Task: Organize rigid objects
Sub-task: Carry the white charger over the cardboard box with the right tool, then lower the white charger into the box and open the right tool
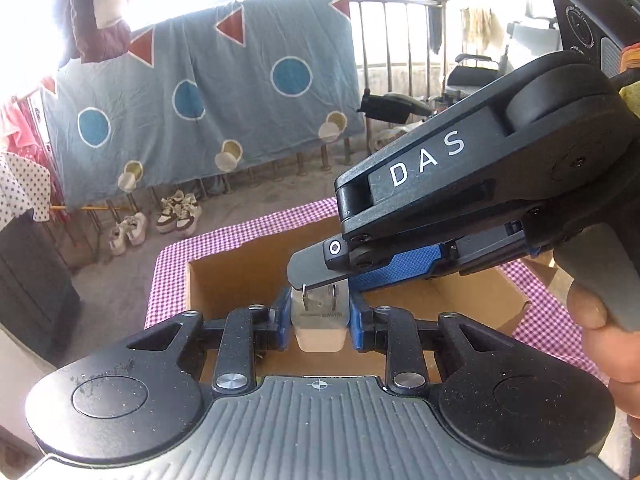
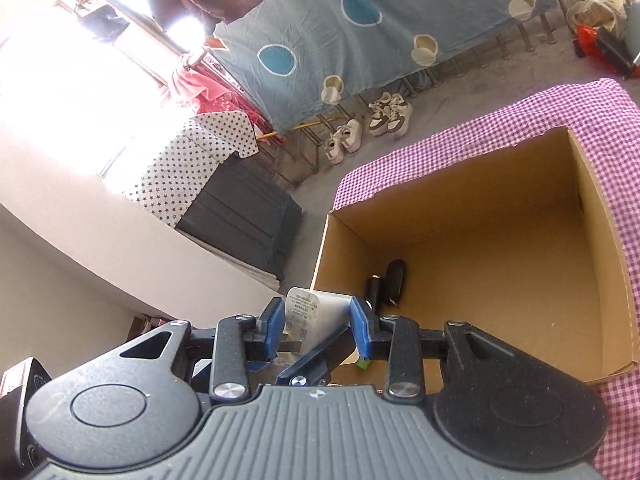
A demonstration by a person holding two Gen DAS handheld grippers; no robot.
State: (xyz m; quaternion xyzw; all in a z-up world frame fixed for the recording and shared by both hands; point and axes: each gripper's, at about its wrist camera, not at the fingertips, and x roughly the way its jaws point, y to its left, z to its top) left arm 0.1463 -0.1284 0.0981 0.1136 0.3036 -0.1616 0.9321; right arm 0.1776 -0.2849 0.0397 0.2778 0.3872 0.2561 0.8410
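Note:
A white plug charger (image 1: pixel 320 326) hangs above an open cardboard box (image 1: pixel 240 276), prongs pointing away from the camera. My left gripper (image 1: pixel 320 316) is shut on its body, blue pads pressed to both sides. My right gripper (image 1: pixel 320 276) reaches in from the right and covers the prong end. In the right wrist view the right gripper (image 2: pixel 319 320) has its pads against the charger (image 2: pixel 304 312), whose label side faces the camera, and the left gripper (image 2: pixel 308 360) shows just beneath. On the floor of the box (image 2: pixel 480 200) lie a black car key (image 2: pixel 394 280) and a short black cylinder (image 2: pixel 374 286).
The box stands on a purple checked cloth (image 2: pixel 440 140). A small green thing (image 2: pixel 363 365) peeks out under the right pad. A person's hand (image 1: pixel 600 320) holds the right gripper's handle. Shoes (image 1: pixel 176 212), a draped blue sheet (image 1: pixel 200 100) and a dark cabinet (image 2: pixel 240 216) lie beyond.

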